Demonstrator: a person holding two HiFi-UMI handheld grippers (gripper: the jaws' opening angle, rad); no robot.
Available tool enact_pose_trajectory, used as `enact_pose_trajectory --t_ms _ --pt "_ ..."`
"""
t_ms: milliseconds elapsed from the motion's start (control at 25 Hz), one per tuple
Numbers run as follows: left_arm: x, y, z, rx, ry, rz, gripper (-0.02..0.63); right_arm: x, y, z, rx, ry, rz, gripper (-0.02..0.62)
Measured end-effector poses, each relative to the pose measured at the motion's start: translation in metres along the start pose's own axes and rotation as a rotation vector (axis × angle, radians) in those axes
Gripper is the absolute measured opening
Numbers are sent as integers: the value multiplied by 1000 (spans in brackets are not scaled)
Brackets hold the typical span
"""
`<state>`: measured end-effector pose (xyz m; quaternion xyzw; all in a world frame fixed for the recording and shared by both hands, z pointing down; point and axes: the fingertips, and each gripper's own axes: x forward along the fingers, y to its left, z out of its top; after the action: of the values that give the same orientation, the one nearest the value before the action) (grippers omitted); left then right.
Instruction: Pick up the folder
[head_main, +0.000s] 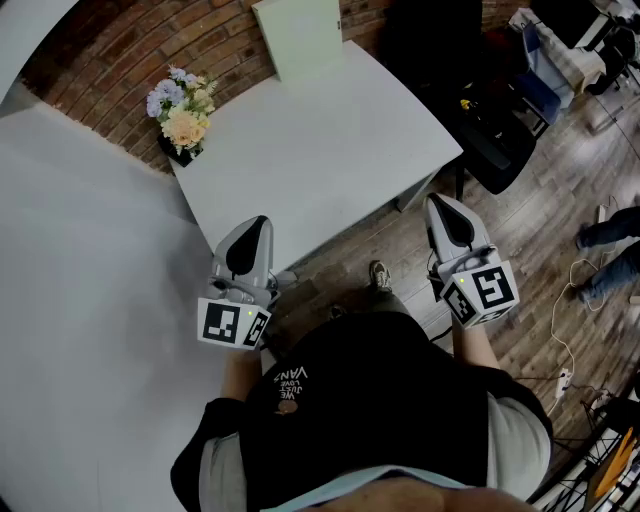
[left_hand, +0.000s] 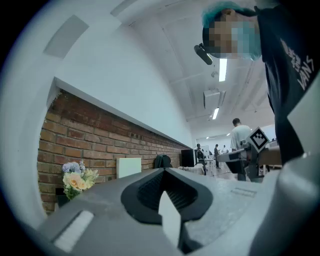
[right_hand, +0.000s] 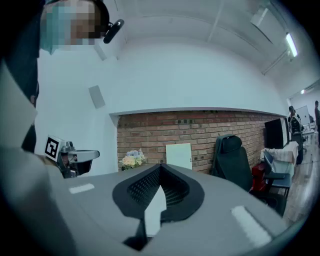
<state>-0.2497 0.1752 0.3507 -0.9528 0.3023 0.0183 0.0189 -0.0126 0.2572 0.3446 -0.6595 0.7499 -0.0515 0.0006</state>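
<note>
**Grippers closed, folder at the far wall**

At lower centre, the left gripper (head_main: 255, 228) and the right gripper (head_main: 440, 205) each have jaws pressed together on nothing. Above them is the white table (head_main: 330, 160), with flowers (head_main: 182, 108) at its left corner. At top centre the pale folder (head_main: 300, 38) stands against the brick wall (head_main: 200, 45).

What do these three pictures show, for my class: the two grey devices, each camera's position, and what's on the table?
A person holds a grey grasping tool in each hand: left tool, right tool. Picture one comes from a head camera looking down; the others from cameras riding on each tool, looking along its jaws. On the white table stand flowers and a pale folder, upright by the brick wall. Both tools are shut, holding nothing.
</note>
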Motion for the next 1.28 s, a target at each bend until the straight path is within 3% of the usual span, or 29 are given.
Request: enact_pose_trajectory --t_ms 760,1280 --pt "-1 -14 -17 -29 25 -46 0 -6 8 -19 55 8 -21 -2" --pt "56 -25 -15 -30 21 30 0 29 -50 -16 61 25 61 -3"
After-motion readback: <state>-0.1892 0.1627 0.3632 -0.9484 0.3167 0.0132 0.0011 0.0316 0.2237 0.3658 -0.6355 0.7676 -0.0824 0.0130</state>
